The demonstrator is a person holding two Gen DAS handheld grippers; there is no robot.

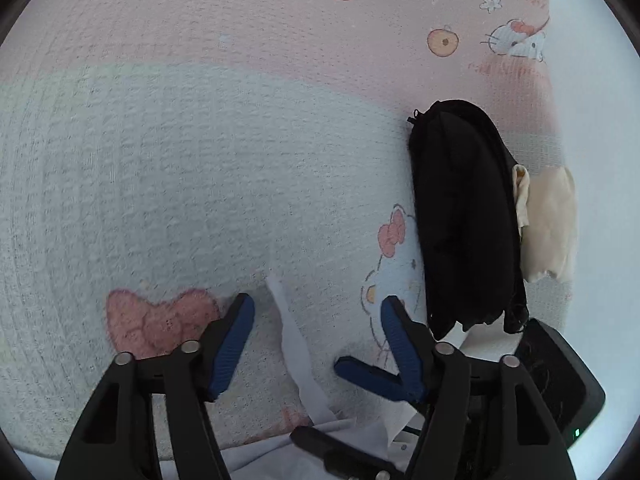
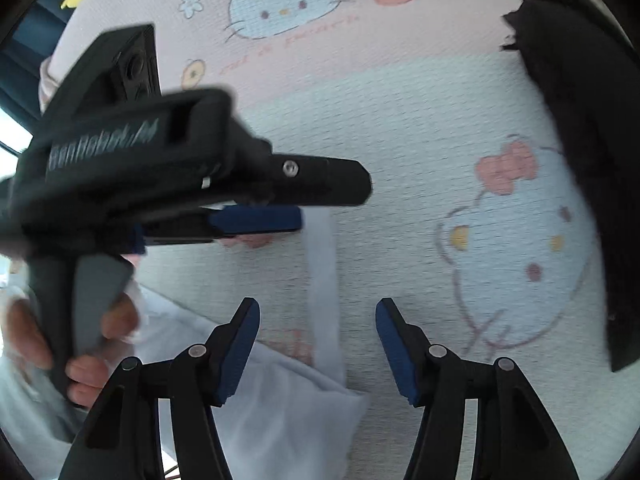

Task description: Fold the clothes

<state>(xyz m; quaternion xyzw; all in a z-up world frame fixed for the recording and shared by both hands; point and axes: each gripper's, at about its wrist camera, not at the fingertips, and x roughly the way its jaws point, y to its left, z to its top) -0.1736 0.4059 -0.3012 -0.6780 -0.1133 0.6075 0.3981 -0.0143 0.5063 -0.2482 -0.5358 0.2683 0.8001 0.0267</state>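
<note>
The blanket (image 1: 200,152) is pale pink toward its far edge and pale blue nearer — printed with white cartoon cats in pink bows, peach-coloured fruit and small flowers. A black folded garment (image 1: 464,216) lies near its right edge, a cream cloth (image 1: 550,220) beside it — a white garment (image 2: 280,408) at the near edge

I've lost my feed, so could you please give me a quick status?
Left gripper and right gripper: jaws open, empty. White garment unfolded, strap between both. Black folded clothing alongside, clear.
</note>
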